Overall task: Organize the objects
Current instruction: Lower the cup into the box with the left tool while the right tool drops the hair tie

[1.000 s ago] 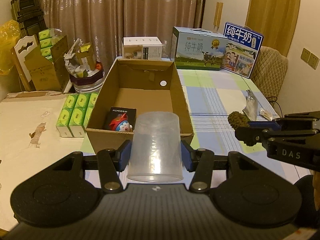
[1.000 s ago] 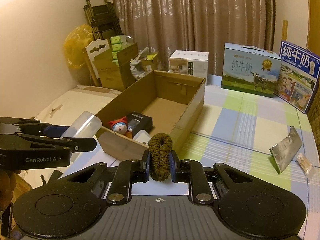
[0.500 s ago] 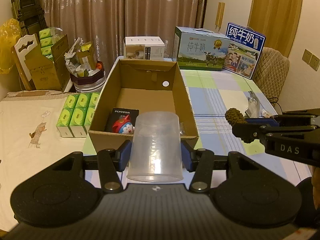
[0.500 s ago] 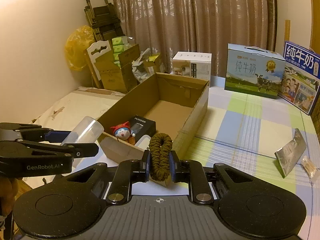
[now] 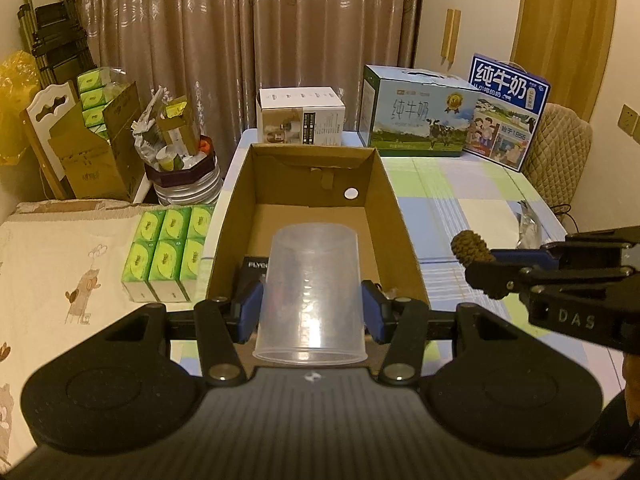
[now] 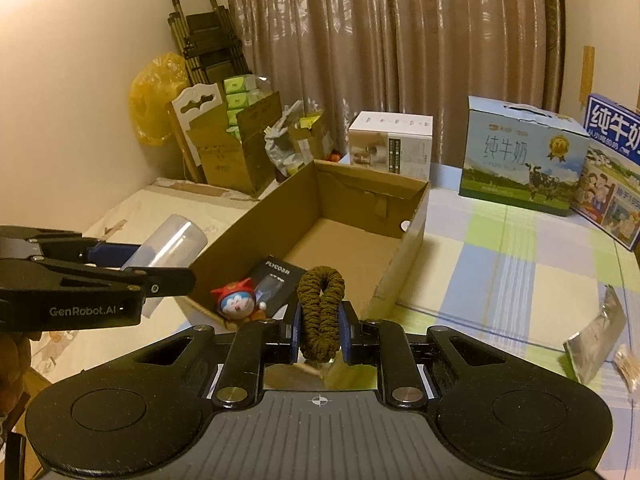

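Observation:
My left gripper is shut on a clear plastic cup, held bottom-forward over the near end of the open cardboard box. The cup also shows at the left of the right wrist view. My right gripper is shut on a brown braided rope loop, just short of the box's near corner; the loop shows right of the box in the left wrist view. Inside the box lie a black FLYCO box and a small blue-and-red toy figure.
Green tissue packs lie left of the box. Two milk cartons and a white carton stand at the table's far edge. A silver foil pouch lies on the checked cloth to the right. Cluttered boxes stand far left.
Both grippers moved forward toward the cardboard box, which now looks nearer and larger; the cup now covers the toy figure in the left wrist view. Both grips are unchanged.

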`<act>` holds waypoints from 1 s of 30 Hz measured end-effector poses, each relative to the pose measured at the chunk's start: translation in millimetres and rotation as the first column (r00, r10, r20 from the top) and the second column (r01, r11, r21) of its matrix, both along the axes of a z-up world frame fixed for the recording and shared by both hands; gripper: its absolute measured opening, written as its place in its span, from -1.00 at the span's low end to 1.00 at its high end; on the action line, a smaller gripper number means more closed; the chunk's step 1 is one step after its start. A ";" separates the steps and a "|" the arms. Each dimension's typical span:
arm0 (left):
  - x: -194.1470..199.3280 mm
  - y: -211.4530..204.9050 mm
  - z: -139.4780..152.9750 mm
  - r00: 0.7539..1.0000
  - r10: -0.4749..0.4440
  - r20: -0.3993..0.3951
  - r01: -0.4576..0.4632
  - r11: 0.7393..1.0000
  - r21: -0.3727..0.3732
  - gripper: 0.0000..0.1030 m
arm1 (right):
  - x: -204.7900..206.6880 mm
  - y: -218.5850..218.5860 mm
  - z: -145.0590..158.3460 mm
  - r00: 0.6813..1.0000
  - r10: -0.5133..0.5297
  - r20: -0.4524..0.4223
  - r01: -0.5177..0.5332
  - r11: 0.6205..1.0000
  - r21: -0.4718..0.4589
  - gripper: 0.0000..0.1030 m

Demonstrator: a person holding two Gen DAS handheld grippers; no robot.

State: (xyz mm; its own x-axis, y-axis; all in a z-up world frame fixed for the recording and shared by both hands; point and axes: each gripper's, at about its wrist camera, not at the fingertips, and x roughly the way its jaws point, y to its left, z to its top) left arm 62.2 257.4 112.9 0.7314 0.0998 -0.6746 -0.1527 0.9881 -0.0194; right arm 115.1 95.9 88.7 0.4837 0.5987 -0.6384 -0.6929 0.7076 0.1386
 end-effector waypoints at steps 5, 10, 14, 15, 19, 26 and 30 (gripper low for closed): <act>27.4 8.2 -3.5 1.000 -0.017 -0.011 0.017 1.000 0.003 -0.09 | 21.7 8.2 -8.4 1.000 -0.017 -0.019 0.018 1.000 0.010 -0.70; 50.1 12.7 -11.0 0.999 -0.034 -0.019 0.034 0.999 0.005 -0.08 | 38.9 14.8 -16.0 0.999 -0.026 -0.037 0.026 1.000 0.012 -0.70; 68.0 17.9 -21.9 0.999 -0.043 -0.032 0.042 0.999 -0.011 -0.02 | 49.6 17.5 -22.1 0.998 -0.037 -0.048 0.038 0.999 0.012 -0.70; 72.2 19.5 -24.1 0.999 -0.037 -0.034 0.036 0.999 -0.013 0.20 | 51.2 17.1 -23.2 0.998 -0.040 -0.050 0.041 0.999 0.012 -0.70; 73.5 28.3 -28.1 1.000 -0.005 -0.023 0.004 1.000 -0.019 0.24 | 54.5 15.6 -27.1 0.997 -0.050 -0.057 0.051 0.999 0.013 -0.70; 62.4 34.5 -32.7 1.000 0.018 -0.026 -0.018 1.000 -0.017 0.24 | 51.3 17.4 -30.2 0.996 -0.049 -0.072 0.050 0.999 0.016 -0.70; 56.9 35.2 -34.5 0.999 0.023 -0.028 -0.024 1.000 -0.014 0.25 | 49.0 20.6 -27.1 0.996 -0.041 -0.074 0.042 0.999 0.023 -0.70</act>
